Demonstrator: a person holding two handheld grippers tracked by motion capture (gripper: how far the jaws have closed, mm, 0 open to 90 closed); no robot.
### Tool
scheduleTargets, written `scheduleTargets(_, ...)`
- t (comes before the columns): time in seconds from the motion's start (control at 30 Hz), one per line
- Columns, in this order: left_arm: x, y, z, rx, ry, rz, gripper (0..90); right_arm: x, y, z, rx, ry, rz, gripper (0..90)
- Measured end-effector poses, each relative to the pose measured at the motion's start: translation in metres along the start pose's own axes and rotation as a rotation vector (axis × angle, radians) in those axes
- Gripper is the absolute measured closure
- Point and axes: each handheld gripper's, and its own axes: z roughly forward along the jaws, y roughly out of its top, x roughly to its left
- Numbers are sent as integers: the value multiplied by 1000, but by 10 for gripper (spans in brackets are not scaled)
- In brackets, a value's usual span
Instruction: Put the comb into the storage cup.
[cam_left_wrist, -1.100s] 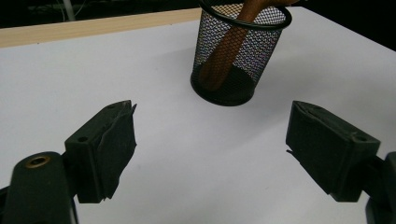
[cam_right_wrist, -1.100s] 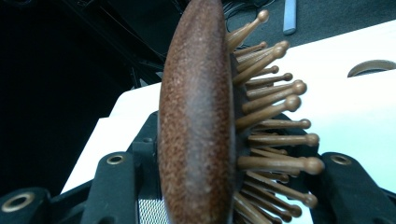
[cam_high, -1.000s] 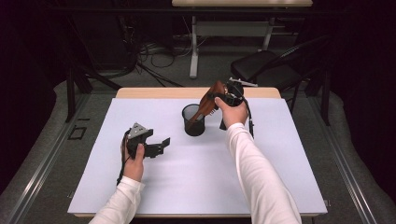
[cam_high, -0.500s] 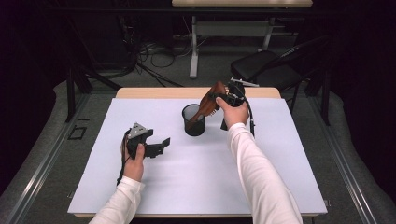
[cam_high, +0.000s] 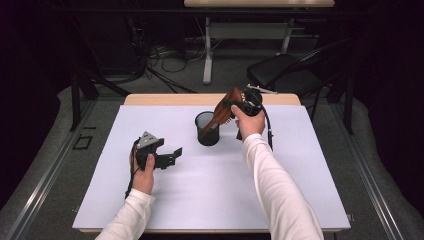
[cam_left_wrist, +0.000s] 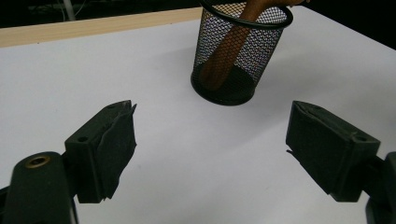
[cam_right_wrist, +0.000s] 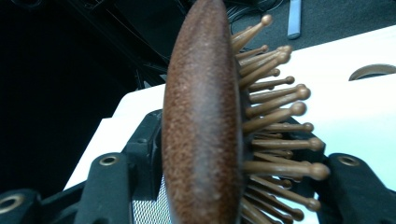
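A brown wooden hairbrush (cam_high: 223, 111) leans with its handle down inside a black mesh cup (cam_high: 207, 129) at the middle back of the white table (cam_high: 300, 190). My right gripper (cam_high: 239, 104) holds the brush head above the cup's rim. In the right gripper view the brush (cam_right_wrist: 201, 126) sits between the jaws, back against one pad and bristle tips against the other; the jaws have just been opening a little. My left gripper (cam_high: 172, 156) hovers open and empty over the table left of the cup. Its own view shows the cup (cam_left_wrist: 243, 51) with the brush handle (cam_left_wrist: 229, 46) inside.
A black chair (cam_high: 285, 75) stands behind the table at the right. Cables (cam_high: 160, 60) and a white desk leg (cam_high: 207, 55) lie on the floor beyond the far edge. A wooden strip (cam_high: 165, 99) runs along the table's back.
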Motion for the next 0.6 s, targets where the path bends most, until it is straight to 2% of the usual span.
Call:
scheduleTargets(0.2, 0, 0, 0, -2, 0, 1, 161, 4, -1, 1, -7, -4, -12, 318)
scheduleTargets(0.43, 0, 0, 0, -3, 1, -1, 161, 7, -3, 3, -9, -11, -36, 253)
scheduleTargets(0.6, 0, 0, 0, -2, 1, -1, 161, 7, -3, 4, -10, -32, -46, 180)
